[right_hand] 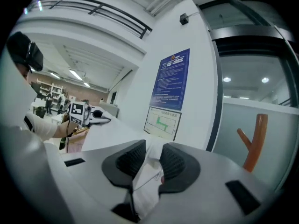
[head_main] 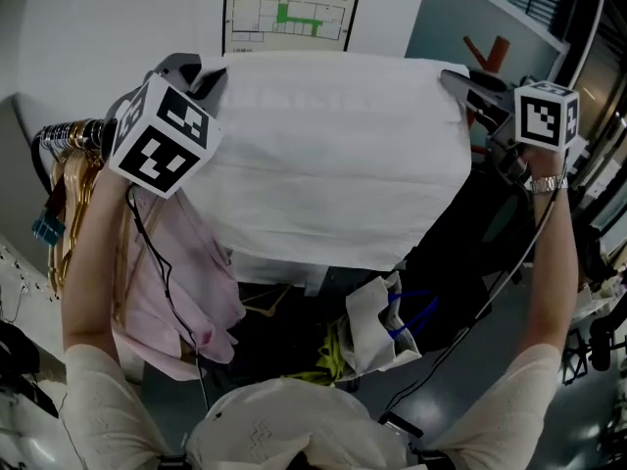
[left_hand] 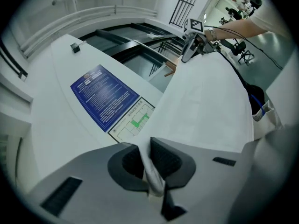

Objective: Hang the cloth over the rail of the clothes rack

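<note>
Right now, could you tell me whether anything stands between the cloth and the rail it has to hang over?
Nothing visible does, though the cloth hides whatever lies under it. Hangers and a pink shirt hang at its left side, lower down.

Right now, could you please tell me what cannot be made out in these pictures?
1. Rail section beneath the cloth: head view, covered by the cloth; contact cannot be told.
2. Blue poster print: too small in both gripper views.
3. Rack's base: head view, hidden behind the pink garment and white bag.
</note>
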